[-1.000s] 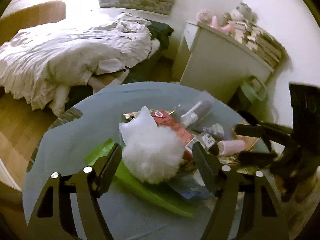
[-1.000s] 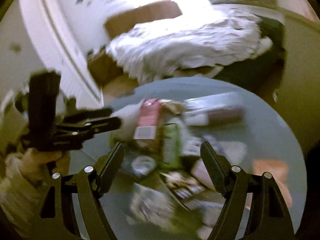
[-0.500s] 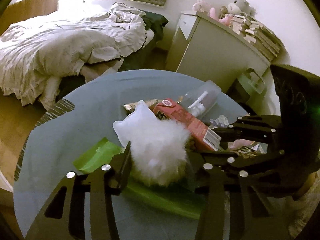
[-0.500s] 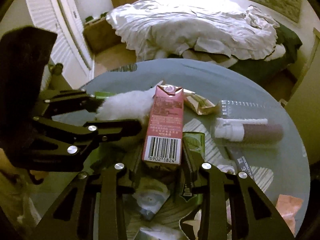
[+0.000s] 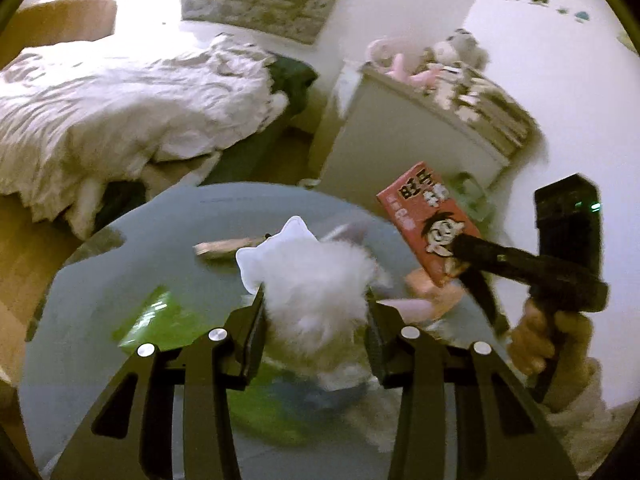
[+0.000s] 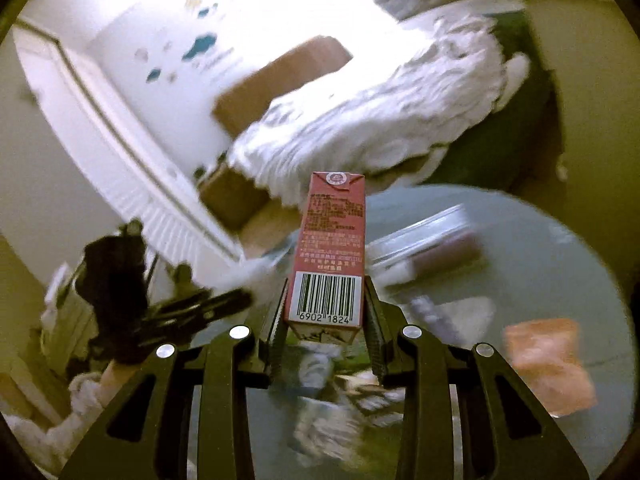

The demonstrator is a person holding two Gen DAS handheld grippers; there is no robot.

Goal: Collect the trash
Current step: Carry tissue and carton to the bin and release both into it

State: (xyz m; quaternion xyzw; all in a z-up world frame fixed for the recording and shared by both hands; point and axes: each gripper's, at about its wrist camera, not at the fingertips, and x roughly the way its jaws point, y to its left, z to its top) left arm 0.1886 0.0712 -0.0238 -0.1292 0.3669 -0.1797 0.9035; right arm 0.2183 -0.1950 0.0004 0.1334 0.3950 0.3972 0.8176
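Both hand-held grippers loaded above the worktop [image 5: 100, 280].
Your right hand-held gripper [image 6: 325, 320] pinches the red carton [image 6: 332, 248], long axis pointing forward; your left hand-held gripper [image 5: 316, 320] clamps the white fluffy toy [image 5: 316, 280].

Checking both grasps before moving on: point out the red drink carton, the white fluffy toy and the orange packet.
red drink carton [image 6: 328, 298]: right wrist view, barcode panel.
white fluffy toy [image 5: 316, 292]: left wrist view, fluffy body.
orange packet [image 6: 550, 364]: right wrist view, centre of wrapper.

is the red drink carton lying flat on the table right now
No, the red drink carton is up off the round table, clamped at its barcode end in the right hand-held gripper.
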